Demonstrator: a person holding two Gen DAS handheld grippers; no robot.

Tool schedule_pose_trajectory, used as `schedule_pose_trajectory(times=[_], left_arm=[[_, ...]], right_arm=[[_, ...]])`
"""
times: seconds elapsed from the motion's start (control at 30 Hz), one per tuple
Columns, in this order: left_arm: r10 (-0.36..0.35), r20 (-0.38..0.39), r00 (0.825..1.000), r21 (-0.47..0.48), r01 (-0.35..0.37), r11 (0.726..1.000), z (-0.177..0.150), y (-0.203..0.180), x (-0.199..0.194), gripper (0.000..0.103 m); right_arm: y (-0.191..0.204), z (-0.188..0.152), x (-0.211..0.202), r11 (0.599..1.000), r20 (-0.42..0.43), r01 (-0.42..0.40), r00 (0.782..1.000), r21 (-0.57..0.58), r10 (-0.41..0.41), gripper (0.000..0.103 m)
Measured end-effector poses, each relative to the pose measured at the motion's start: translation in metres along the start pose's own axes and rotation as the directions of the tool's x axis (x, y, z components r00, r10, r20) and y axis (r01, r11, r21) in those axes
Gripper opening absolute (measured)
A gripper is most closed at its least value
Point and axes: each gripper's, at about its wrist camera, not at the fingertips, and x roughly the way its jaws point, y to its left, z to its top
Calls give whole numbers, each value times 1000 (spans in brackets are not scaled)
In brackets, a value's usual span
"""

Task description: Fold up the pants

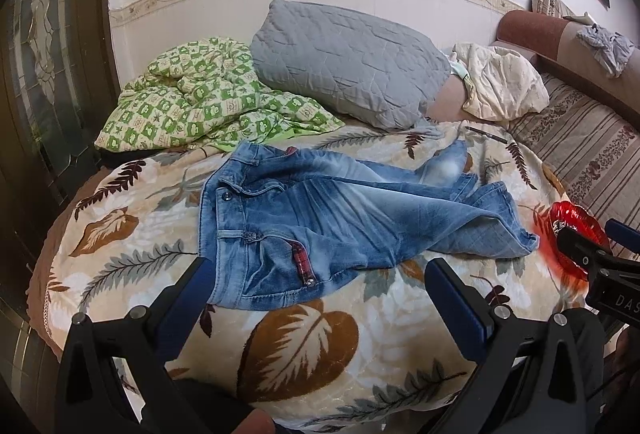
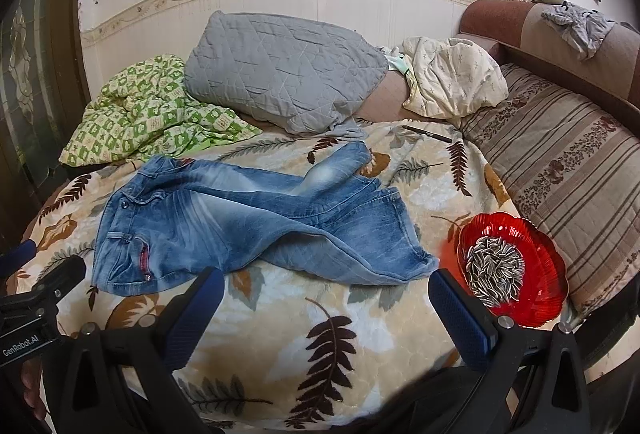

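Faded blue jeans (image 1: 320,209) lie crumpled and unfolded on a leaf-patterned blanket (image 1: 304,338), waistband to the left, legs twisted and crossing to the right. They also show in the right wrist view (image 2: 248,218). My left gripper (image 1: 320,274) is open and empty, hovering just in front of the waist and pocket. My right gripper (image 2: 328,282) is open and empty, in front of the leg hems. The right gripper shows at the right edge of the left wrist view (image 1: 596,254).
A red glass dish of sunflower seeds (image 2: 512,270) sits on the blanket right of the leg hems. A grey quilted pillow (image 2: 280,73), green checked quilt (image 2: 148,109), cream pillow (image 2: 452,77) and a pen (image 2: 428,133) lie behind. A striped cushion (image 2: 568,169) lies to the right.
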Motion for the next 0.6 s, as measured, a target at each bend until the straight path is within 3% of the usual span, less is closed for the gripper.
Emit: schedule_pose_trajectory(times=[0.6], left_arm=[[6, 0, 1000, -6, -6, 1000, 1, 2, -3, 103]], right_arm=[[2, -1, 0, 1000, -2, -7, 1000, -4, 7, 103]])
